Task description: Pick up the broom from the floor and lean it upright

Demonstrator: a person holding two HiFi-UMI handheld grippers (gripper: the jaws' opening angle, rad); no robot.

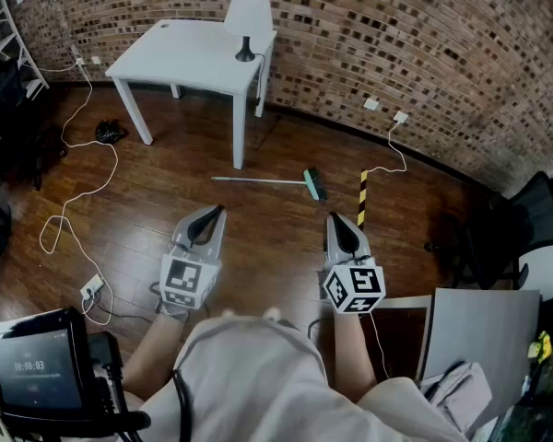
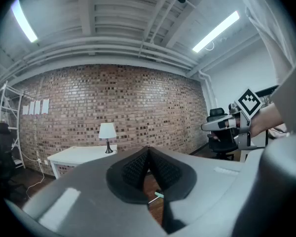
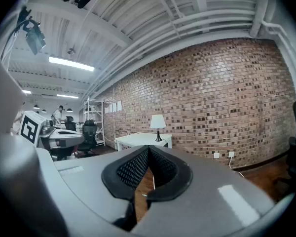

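Observation:
The broom [image 1: 275, 182] lies flat on the wooden floor in front of the white table, its thin handle to the left and its green head [image 1: 313, 185] to the right. Both grippers are held side by side well short of it, above the floor. My left gripper [image 1: 216, 214] is shut with nothing in it, and my right gripper [image 1: 335, 219] is also shut and empty. In the left gripper view the jaws [image 2: 148, 153] meet at the tips, and the green broom head [image 2: 159, 195] shows low between them. In the right gripper view the jaws [image 3: 149, 150] are closed too.
A white table [image 1: 166, 63] with a lamp [image 1: 247, 21] stands by the brick wall behind the broom. A white cable [image 1: 74, 201] loops over the floor at left. A yellow-black striped bar [image 1: 361, 197] lies right of the broom head. An office chair [image 1: 525, 224] stands at right.

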